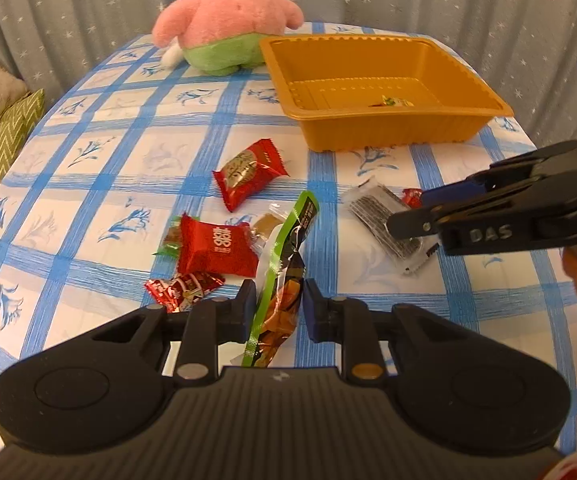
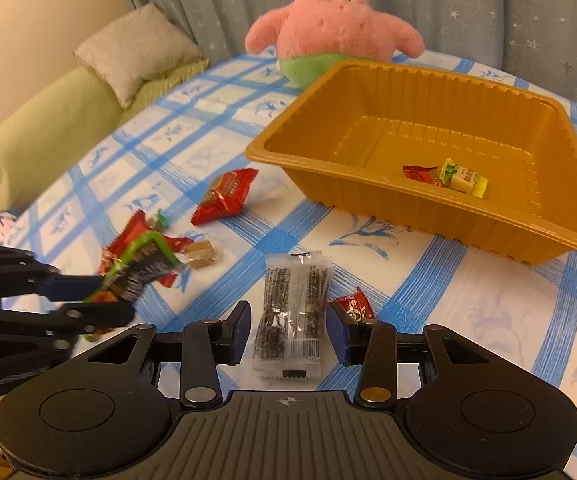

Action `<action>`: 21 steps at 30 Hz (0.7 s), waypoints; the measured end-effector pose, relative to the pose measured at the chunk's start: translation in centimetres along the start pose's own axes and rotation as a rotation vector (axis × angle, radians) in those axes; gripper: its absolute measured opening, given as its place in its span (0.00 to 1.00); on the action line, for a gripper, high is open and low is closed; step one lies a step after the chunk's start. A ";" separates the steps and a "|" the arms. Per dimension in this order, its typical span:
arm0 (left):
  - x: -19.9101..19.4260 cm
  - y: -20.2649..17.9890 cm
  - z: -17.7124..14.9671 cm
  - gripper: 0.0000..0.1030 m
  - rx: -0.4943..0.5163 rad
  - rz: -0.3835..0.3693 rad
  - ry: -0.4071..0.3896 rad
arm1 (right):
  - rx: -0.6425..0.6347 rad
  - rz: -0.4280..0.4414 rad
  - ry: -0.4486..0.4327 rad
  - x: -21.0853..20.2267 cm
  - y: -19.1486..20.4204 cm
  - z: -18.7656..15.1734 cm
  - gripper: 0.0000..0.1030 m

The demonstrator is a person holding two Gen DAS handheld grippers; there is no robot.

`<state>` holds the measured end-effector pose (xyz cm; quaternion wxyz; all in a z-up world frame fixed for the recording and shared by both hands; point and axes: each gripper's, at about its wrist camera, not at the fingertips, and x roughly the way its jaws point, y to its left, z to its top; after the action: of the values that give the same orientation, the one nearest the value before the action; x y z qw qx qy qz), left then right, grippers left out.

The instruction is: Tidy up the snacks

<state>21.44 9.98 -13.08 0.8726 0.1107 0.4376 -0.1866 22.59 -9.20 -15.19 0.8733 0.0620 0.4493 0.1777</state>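
Observation:
My left gripper is shut on a long green snack packet and holds it over the table; it also shows in the right wrist view with the packet. My right gripper is open, its fingers on either side of a clear sesame-bar packet lying on the cloth; it also shows in the left wrist view. An orange tray holds two candies. Red snack packets lie loose on the table.
A pink plush star sits at the table's far edge behind the tray. A small red candy lies beside my right finger. More small candies lie near my left gripper. A sofa with cushions stands to the left.

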 end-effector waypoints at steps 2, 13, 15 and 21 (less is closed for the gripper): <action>-0.2 0.2 0.0 0.22 -0.010 0.007 -0.004 | -0.007 -0.008 0.011 0.6 0.1 0.1 0.42; -0.6 0.9 0.2 0.22 -0.047 0.028 -0.008 | -0.057 -0.062 0.050 3.1 0.7 0.3 0.42; -0.7 0.9 0.2 0.22 -0.051 0.032 -0.008 | -0.072 -0.067 0.044 3.2 0.8 0.2 0.40; -0.8 0.8 0.3 0.22 -0.056 0.036 -0.009 | -0.098 -0.059 0.044 3.1 0.9 0.2 0.36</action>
<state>21.57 10.74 -12.25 0.8805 0.0932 0.4367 -0.1590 24.16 -7.17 -17.24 0.8702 0.0021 0.4607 0.1747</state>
